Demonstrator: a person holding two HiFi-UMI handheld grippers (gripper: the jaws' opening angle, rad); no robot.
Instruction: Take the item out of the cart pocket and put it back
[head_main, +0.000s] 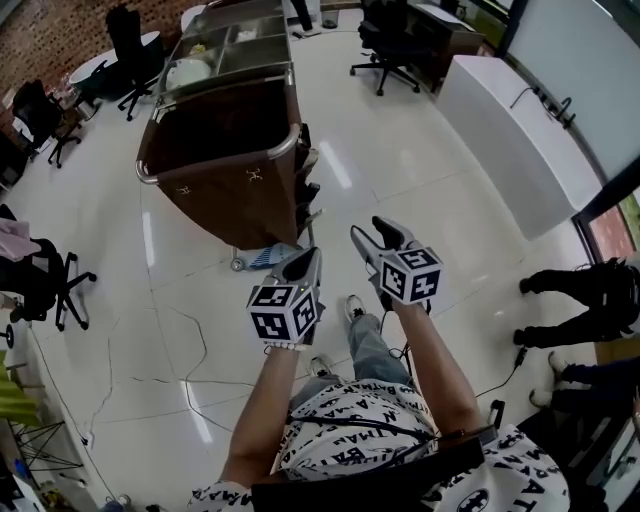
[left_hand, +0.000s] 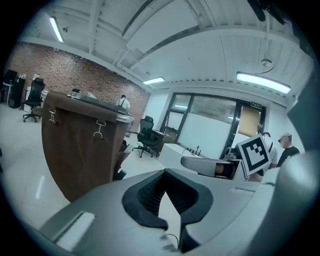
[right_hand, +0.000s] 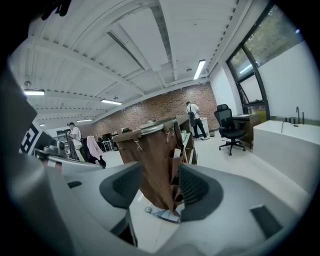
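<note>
Both grippers are held out in front of the person, well short of the cart, so the task looks not yet begun. The left gripper has its 2 jaws together at the tips, with nothing between them. The right gripper has its jaws spread wide. Its own view frames the cart's brown fabric side in the gap between them, far off and untouched.

The task's item sits in the side pockets, a column of brown fabric pouches on the cart's right flank, facing the right gripper. Pale edges poke out of the pouches, but they are too small to tell what they are. A striped thing lies on the glossy floor by the cart's base, and whether it belongs to the task is unclear.

Judging by those thin pale edges, the item is probably light, flat and somewhat flexible. It may buckle or slide rather than resist. The sensible hold is a pinch on the exposed upper edge, square across its flat faces, then a pull straight along the pouch. The soft pouch will likely sag, so putting the item back may need the 2nd gripper to hold the mouth open.
</note>
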